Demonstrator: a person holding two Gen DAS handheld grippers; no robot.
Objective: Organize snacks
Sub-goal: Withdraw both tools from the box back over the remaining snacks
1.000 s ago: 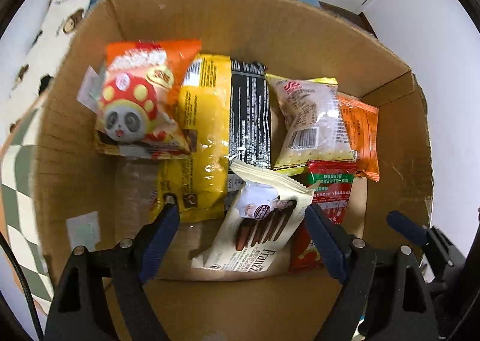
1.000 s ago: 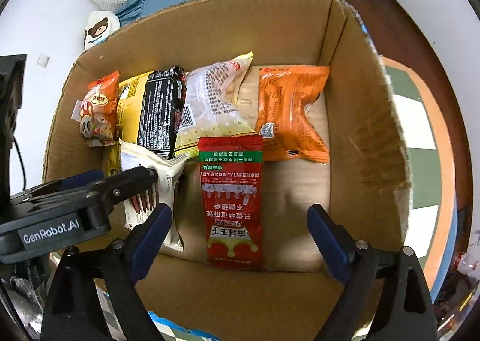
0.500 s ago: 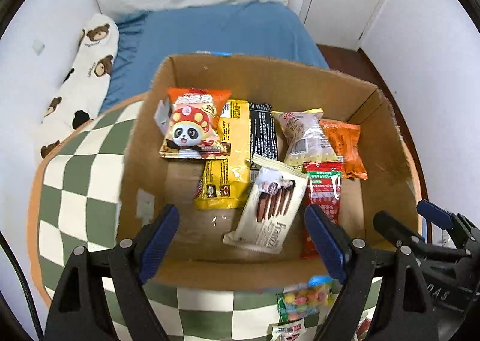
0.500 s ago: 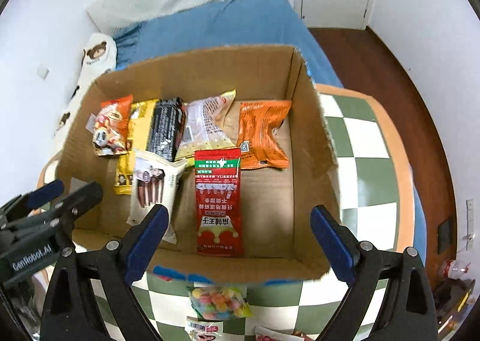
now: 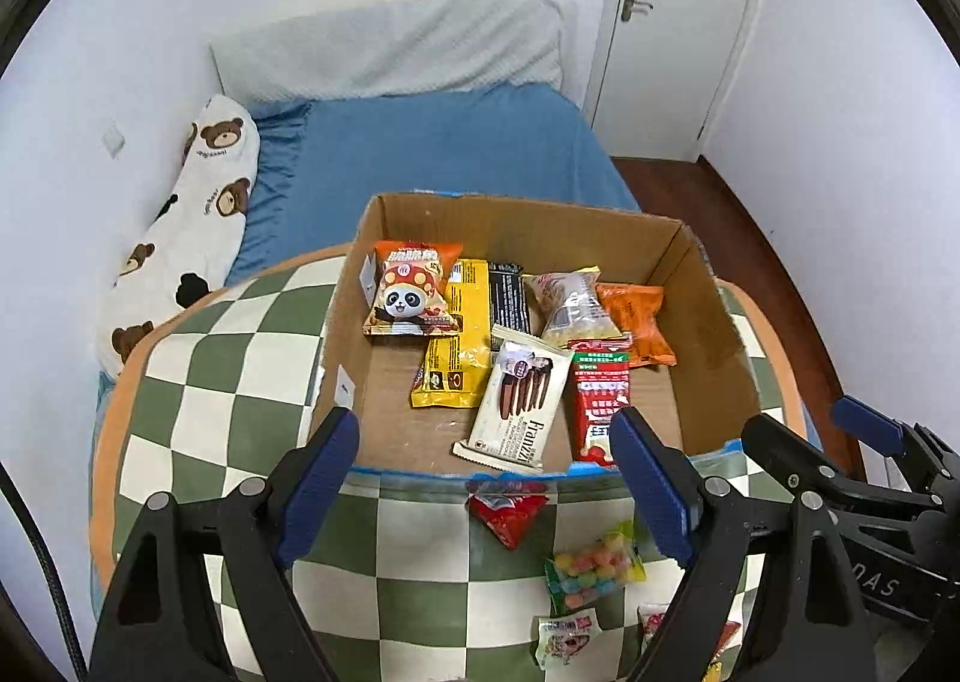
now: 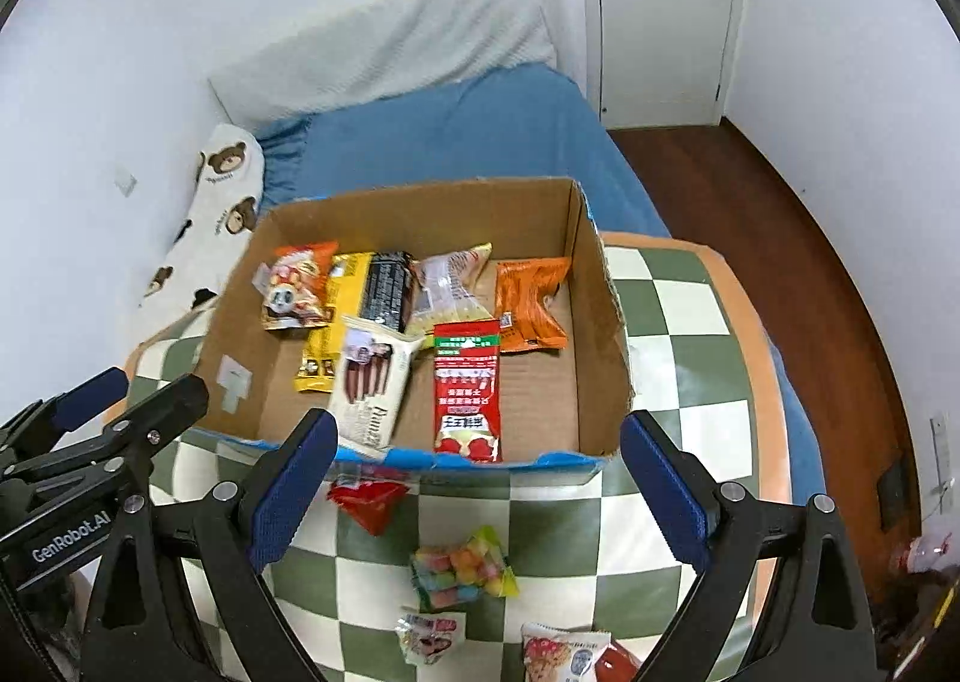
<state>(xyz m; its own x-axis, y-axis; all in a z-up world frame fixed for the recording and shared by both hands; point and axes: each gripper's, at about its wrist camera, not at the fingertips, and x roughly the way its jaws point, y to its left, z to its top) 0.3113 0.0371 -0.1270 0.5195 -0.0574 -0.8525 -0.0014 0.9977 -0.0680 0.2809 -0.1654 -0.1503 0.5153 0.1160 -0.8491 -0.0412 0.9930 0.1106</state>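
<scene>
Left wrist view: the left gripper hangs above the near edge of the cardboard box, its blue pads apart with nothing between them. Inside the box, a panda snack bag lies at ten o'clock, a yellow-and-black pack beside it, a Franzzi wafer pack at six o'clock and a red sachet just right of it. The packs lie flat and side by side, probably so each stays visible. On the checkered cushion, outside the box, a red packet and a bag of coloured candies wait loose.

Right wrist view: the right gripper is likewise spread and empty, pointing down at the box's near wall. An orange bag sits at one o'clock in the box. Toward five o'clock of the box floor bare cardboard remains, likely room for the loose candies and small packets at the bottom edge.
</scene>
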